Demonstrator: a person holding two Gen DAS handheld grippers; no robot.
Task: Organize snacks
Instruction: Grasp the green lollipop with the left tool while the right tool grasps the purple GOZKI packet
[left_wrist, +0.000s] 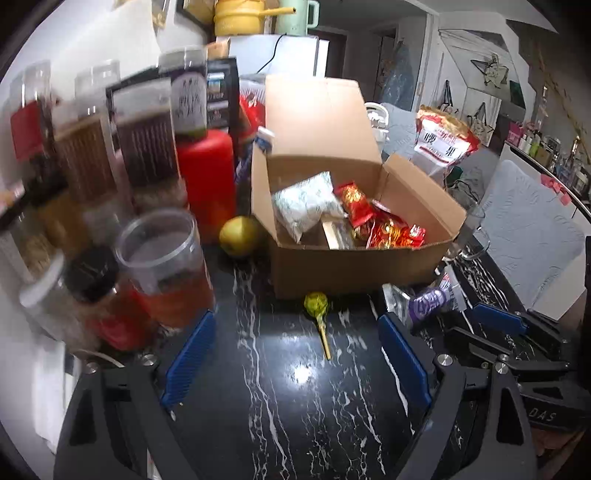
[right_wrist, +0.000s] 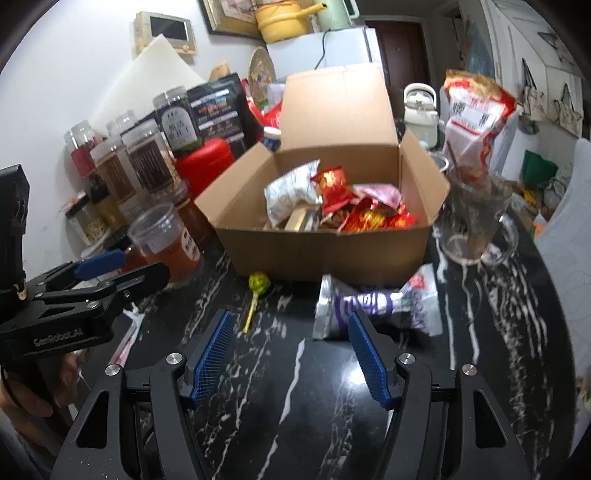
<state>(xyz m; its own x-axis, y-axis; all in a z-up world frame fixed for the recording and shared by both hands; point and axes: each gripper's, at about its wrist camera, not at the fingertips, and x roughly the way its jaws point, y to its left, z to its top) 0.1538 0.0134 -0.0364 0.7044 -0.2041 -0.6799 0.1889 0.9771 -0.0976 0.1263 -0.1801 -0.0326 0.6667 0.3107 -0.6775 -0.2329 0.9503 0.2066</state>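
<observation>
Across the middle of both views a dark marble-patterned bench (left_wrist: 288, 387) carries an open cardboard box (left_wrist: 354, 266), its lid flap standing upright behind it. Inside lie a white packet (left_wrist: 306, 203) toward the left and a heap of red snack wrappers (left_wrist: 384, 225) toward the right. Just in front of the box's near wall a green lollipop (left_wrist: 317, 304) lies on the bench, stick pointing toward the bottom of the frame. Right of it, also close to the box's front, lies a purple-and-silver snack packet (right_wrist: 373, 308).

At the bottom of the left wrist view the left hand-held gripper (left_wrist: 295, 354) has its blue pads wide apart with nothing between them; the lollipop lies ahead of the gap. At the bottom of the right wrist view the right hand-held gripper (right_wrist: 291, 354) is likewise apart and empty, its right pad overlapping the purple packet's near edge in the picture; contact cannot be told.

Jars (left_wrist: 144, 147) crowd the left side beside a red canister (left_wrist: 207, 181), with a yellow-green fruit (left_wrist: 238, 236) near the box's left corner. A glass mug (right_wrist: 476, 221) stands right of the box.
</observation>
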